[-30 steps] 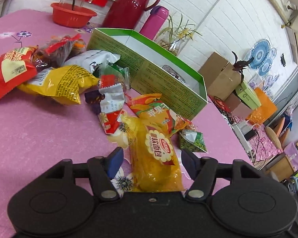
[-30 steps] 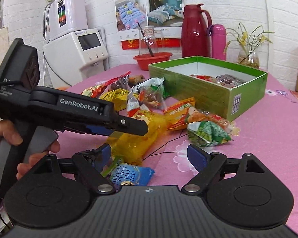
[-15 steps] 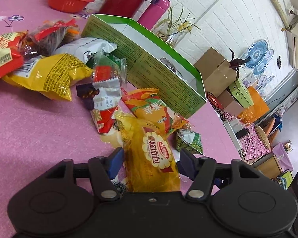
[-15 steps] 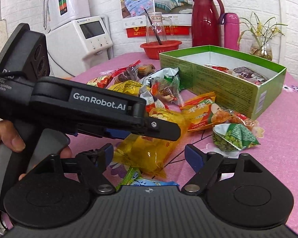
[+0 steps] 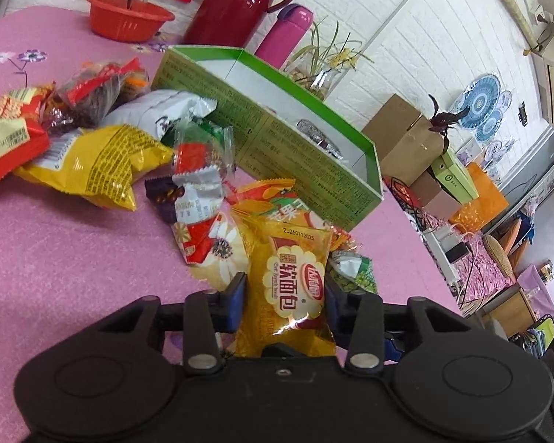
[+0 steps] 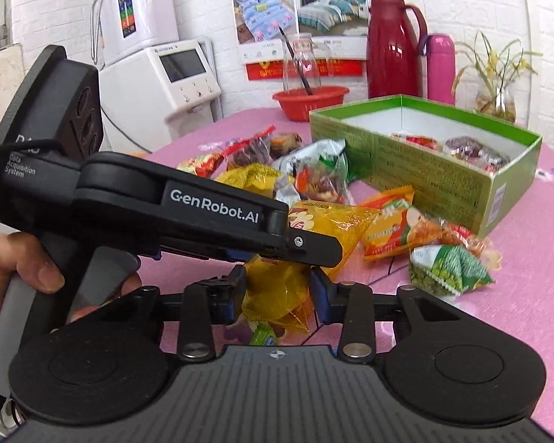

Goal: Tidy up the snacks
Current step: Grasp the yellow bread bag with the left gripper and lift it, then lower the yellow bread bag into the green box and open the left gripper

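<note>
A yellow bread packet (image 5: 291,280) stands between the fingers of my left gripper (image 5: 284,291), whose jaws are closing with the pads pressed on its sides. In the right wrist view the same yellow packet (image 6: 277,295) hangs from the left gripper (image 6: 325,254). Its lower end fills the gap of my right gripper (image 6: 278,288), whose jaws are closing against the wrapper. A small blue-green packet (image 6: 263,333) peeks out underneath. The open green box (image 6: 424,170) behind holds a few wrapped snacks.
An orange packet (image 6: 391,225) and a green pea packet (image 6: 447,265) lie on the pink cloth before the box. A heap of bags (image 5: 103,162) spreads to the left. A red bowl (image 5: 129,22), thermos (image 5: 240,0), pink flask (image 5: 288,29) and vase (image 6: 496,99) line the back.
Both grippers' jaws have narrowed from wide open onto the yellow packet. The packet has tipped up and been squeezed, and the right gripper has edged forward under the left one.
</note>
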The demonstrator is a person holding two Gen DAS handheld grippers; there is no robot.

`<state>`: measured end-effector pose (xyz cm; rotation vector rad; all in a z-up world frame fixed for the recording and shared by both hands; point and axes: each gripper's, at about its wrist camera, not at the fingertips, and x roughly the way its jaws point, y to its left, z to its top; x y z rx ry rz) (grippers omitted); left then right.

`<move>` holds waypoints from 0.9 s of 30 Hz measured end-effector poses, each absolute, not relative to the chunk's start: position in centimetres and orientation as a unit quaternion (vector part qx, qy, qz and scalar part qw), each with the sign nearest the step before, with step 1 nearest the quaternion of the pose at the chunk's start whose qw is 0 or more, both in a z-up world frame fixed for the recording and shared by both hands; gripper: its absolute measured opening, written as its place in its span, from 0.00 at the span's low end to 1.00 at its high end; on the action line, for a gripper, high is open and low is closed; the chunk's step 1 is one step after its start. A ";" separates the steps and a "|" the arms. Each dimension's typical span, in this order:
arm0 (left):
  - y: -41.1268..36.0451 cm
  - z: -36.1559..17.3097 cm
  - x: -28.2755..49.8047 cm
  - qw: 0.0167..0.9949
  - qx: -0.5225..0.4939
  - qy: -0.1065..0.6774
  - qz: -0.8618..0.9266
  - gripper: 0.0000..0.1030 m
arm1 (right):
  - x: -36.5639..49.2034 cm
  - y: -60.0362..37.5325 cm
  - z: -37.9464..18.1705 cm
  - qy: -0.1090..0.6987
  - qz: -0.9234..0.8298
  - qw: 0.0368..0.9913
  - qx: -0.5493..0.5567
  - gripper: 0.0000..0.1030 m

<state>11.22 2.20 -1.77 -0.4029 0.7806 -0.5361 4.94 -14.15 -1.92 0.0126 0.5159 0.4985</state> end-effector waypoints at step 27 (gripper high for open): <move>-4.5 6.5 22.8 0.898 -0.167 0.289 -0.286 0.41 | 14.8 -19.2 3.5 0.121 0.197 0.973 -0.026 0.63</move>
